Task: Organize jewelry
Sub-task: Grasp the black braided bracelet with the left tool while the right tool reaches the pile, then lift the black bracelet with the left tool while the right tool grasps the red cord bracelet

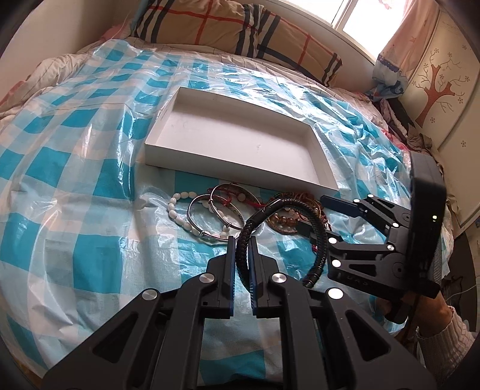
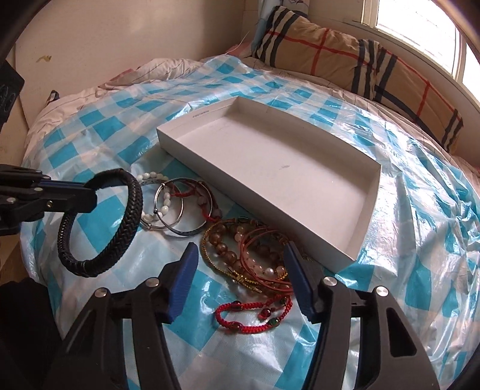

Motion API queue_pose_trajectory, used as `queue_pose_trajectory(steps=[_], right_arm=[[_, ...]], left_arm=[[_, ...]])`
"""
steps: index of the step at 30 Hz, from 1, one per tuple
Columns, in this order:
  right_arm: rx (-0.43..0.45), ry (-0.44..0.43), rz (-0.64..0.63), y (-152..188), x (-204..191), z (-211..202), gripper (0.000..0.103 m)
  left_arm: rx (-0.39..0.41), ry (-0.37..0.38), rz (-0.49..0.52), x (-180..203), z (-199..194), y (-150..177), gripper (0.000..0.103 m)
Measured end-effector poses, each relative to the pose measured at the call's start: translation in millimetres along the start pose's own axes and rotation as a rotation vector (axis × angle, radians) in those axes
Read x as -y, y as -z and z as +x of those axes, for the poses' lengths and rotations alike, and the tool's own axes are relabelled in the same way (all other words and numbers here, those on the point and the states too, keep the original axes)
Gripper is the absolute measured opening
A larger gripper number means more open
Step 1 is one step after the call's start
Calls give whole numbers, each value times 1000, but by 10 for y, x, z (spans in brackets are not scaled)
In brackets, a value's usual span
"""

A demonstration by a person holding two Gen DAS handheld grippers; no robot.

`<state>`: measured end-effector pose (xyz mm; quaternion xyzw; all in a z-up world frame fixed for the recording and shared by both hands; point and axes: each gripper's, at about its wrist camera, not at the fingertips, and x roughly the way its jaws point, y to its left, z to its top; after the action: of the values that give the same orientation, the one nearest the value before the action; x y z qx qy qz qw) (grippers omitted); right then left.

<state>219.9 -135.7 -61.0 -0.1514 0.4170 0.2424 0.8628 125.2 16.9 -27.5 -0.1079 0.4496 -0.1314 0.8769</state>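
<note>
My left gripper [image 1: 242, 240] is shut on a black braided bracelet [image 1: 283, 203], which hangs lifted above the bed; the right wrist view shows the same gripper [image 2: 93, 195] and bracelet [image 2: 132, 222] at the left. My right gripper [image 2: 240, 255] stands open, its blue pads on either side of a heap of brown and pink beaded bracelets [image 2: 228, 255] without pressing on it. A red cord bracelet [image 2: 255, 309] lies just in front of it. Silver bangles [image 2: 172, 210] and a white bead bracelet [image 1: 177, 213] lie to the left. Behind them sits a shallow white box [image 1: 240, 177] with nothing in it.
Everything rests on a bed under a crinkled blue-and-white checked plastic sheet [image 1: 75, 180]. A plaid pillow [image 1: 240, 27] lies at the head under a window [image 2: 420, 18]. A wardrobe with a tree decal [image 1: 441, 87] stands at the right, and a person's sleeve [image 1: 444, 330] shows behind my right gripper.
</note>
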Motion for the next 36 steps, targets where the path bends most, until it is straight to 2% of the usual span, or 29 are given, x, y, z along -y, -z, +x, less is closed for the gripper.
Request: queue_pose_trajectory(steps=[2, 5, 8, 15, 19, 23, 26, 27, 28, 29, 30, 31, 33, 36], right_arm=[[-28, -40, 36, 25, 93, 98, 13], [-13, -95, 113, 63, 213, 84, 4], [41, -140, 197, 107, 293, -76, 3], [229, -243, 357, 214, 454, -716, 3], [311, -296, 412, 209, 527, -1048, 3], [352, -328, 438, 154, 563, -1225, 3], [297, -309, 412, 107, 525, -1173, 3], [262, -281, 396, 105, 498, -1129, 6], [223, -258, 378, 133, 471, -1062, 14], [192, -222, 366, 205, 444, -984, 54], [176, -175, 358, 264, 423, -932, 76], [154, -158, 347, 348, 403, -851, 76], [85, -179, 366, 483, 400, -682, 76], [68, -223, 342, 591, 282, -587, 76]], left_arm=[[0, 4, -6, -13, 4, -2, 7], [0, 6, -14, -33, 9, 8, 7], [2, 4, -10, -29, 4, 9, 7], [10, -1, -9, -34, -36, -2, 7], [15, -3, 6, 4, -76, -14, 7], [30, -5, 20, 45, -133, -82, 7], [43, -11, 16, 32, -189, -124, 7], [46, -11, 14, 24, -210, -133, 7], [49, -12, 12, 18, -227, -140, 7], [50, -13, 10, 10, -243, -140, 7], [49, -13, 8, -2, -249, -139, 7], [48, -14, 7, -3, -258, -129, 7], [43, -15, 7, -14, -256, -115, 7], [35, -15, 8, -24, -237, -98, 7]])
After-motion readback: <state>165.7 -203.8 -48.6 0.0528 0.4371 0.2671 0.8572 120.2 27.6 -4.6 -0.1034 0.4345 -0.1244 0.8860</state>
